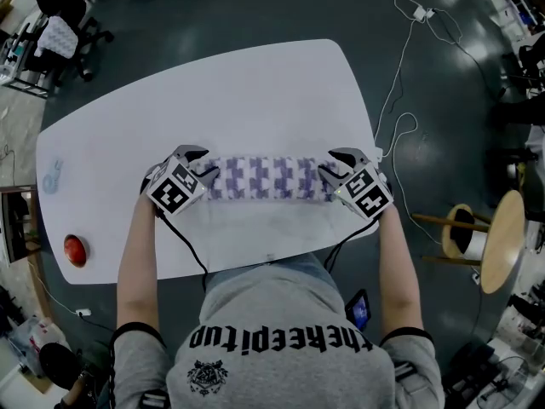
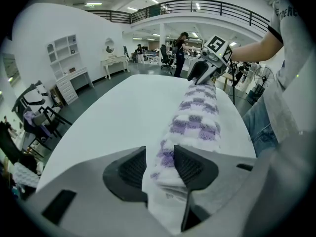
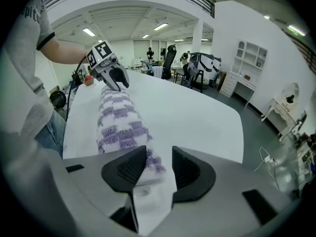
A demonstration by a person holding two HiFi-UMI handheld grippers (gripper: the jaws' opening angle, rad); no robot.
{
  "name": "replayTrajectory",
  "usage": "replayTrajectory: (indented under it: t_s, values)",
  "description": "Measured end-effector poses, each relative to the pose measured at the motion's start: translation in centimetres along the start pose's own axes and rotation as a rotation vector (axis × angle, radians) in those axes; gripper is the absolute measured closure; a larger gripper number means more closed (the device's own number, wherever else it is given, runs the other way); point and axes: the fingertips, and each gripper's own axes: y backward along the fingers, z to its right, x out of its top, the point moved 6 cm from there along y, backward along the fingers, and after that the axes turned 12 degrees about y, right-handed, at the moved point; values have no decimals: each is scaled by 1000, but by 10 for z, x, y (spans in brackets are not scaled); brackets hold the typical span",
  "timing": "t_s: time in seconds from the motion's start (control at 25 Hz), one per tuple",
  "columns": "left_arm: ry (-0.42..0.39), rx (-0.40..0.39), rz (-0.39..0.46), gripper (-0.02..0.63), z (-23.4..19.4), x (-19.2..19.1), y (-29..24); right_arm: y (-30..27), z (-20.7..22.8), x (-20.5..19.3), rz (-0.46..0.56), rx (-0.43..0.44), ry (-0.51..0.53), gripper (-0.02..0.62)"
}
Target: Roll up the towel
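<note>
A white towel with purple checks (image 1: 264, 178) lies rolled into a long roll across the near part of the white table (image 1: 255, 83). My left gripper (image 1: 204, 170) is at its left end and my right gripper (image 1: 328, 170) at its right end. In the left gripper view the roll's end (image 2: 163, 167) sits pinched between the dark pads of the left gripper (image 2: 160, 168), and the right gripper (image 2: 202, 73) shows at the far end. In the right gripper view the other end (image 3: 143, 174) is clamped in the right gripper (image 3: 159, 168).
A red ball-like object (image 1: 75, 250) rests near the table's front left corner, and a pale blue item (image 1: 53, 177) lies at the left edge. A wooden stool (image 1: 502, 237) stands on the floor to the right, with white cables (image 1: 400, 135) beside the table.
</note>
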Motion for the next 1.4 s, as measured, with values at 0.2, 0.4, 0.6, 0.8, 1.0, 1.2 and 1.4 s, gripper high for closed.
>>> replayTrajectory:
  t_s: [0.2,0.4,0.6,0.8,1.0,1.2,1.4]
  values:
    - [26,37,-3,425,2,1,3,0,0,-2,-1,-33,-3,430]
    - [21,42,26,425,4,-2,1,1,0,-4,28,-33,-37,431]
    - [63,61,95,425,6,6,18,15,2,0,106,-49,-150,431]
    - [131,96,235,439,15,16,39,32,-8,12,197,-68,-237,452]
    - [200,184,405,584,30,24,70,61,-28,29,290,-164,-289,594]
    - [241,260,519,601,53,30,101,93,-50,46,399,-271,-320,594]
    - [242,239,659,601,81,39,140,126,-65,67,481,-374,-328,594]
